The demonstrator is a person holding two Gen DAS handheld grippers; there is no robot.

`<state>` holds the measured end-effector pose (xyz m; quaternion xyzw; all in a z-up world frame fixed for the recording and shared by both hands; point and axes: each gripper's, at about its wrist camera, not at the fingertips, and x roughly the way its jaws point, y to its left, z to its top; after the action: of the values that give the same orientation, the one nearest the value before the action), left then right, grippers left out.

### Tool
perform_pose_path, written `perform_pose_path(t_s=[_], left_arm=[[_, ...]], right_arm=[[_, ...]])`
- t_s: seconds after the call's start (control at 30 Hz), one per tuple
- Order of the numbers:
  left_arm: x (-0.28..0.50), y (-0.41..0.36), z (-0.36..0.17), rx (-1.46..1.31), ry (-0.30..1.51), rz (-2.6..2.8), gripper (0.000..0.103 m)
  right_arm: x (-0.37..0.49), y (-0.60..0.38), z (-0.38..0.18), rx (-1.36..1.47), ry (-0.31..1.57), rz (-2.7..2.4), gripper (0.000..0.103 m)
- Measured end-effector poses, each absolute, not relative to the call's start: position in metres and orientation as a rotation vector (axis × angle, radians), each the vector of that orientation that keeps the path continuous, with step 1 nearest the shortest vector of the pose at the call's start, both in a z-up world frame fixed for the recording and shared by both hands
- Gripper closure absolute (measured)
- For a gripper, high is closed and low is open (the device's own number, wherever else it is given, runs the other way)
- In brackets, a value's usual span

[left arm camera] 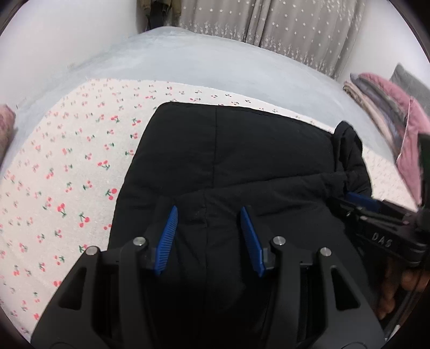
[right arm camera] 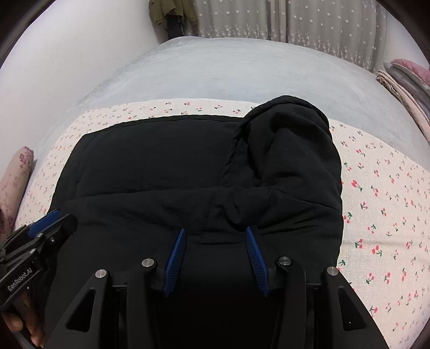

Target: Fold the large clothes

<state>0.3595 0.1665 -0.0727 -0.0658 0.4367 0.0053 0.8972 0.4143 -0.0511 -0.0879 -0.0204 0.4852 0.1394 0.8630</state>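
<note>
A large black padded jacket (left arm camera: 228,161) lies folded on a cherry-print sheet (left arm camera: 67,161) on the bed; it also shows in the right wrist view (right arm camera: 161,166), with its hood (right arm camera: 293,139) bunched at the right. My left gripper (left arm camera: 209,212) is open just above the jacket's near folded edge, holding nothing. My right gripper (right arm camera: 215,233) is open over the same near edge, close to a crease, empty. The right gripper shows at the right in the left wrist view (left arm camera: 376,214); the left gripper shows at the left in the right wrist view (right arm camera: 40,231).
A grey blanket (right arm camera: 215,69) covers the far bed. Stacked folded pink and grey clothes (left arm camera: 389,112) lie at the right. A floral pillow (right arm camera: 16,182) is at the left. Star-patterned curtains (right arm camera: 295,18) hang behind, with a white wall at the left.
</note>
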Motion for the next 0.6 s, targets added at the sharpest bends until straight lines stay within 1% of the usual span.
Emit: perform_pose_path(t_s=[0.1,0.17,0.2,0.23,0.27,0.3,0.37,0.47,0.6], left_arm=[[0.361,0.167,-0.065,-0.132,0.932,-0.005,0.052],[0.349,0.179,-0.048,-0.192,0.948,-0.017,0.052],[0.334,0.187,-0.036,-0.227,0.937,-0.017,0.044],[0.320,0.193,-0.027,-0.247,0.926,-0.022,0.037],[0.304,0.200,-0.020,-0.263,0.912,-0.027,0.023],[0.292,0.205,-0.017,-0.277,0.900,-0.031,0.020],[0.264,0.217,-0.014,-0.314,0.901,-0.049,0.020],[0.233,0.239,-0.025,-0.394,0.957,-0.030,0.020],[0.208,0.248,-0.046,-0.510,0.997,-0.043,0.020]], right_arm=[[0.409,-0.046,-0.083,-0.093,1.004,0.274,0.054],[0.400,-0.045,-0.070,-0.113,1.006,0.277,0.050],[0.383,-0.053,-0.056,-0.074,1.005,0.283,0.045],[0.367,-0.060,-0.045,-0.031,0.989,0.311,0.042],[0.350,-0.067,-0.036,-0.003,0.963,0.344,0.034],[0.329,-0.074,-0.029,0.010,0.932,0.367,0.029],[0.288,-0.087,-0.022,-0.015,0.902,0.353,0.027],[0.243,-0.104,-0.024,-0.021,0.937,0.394,0.027],[0.206,-0.124,-0.027,0.001,0.961,0.397,0.028]])
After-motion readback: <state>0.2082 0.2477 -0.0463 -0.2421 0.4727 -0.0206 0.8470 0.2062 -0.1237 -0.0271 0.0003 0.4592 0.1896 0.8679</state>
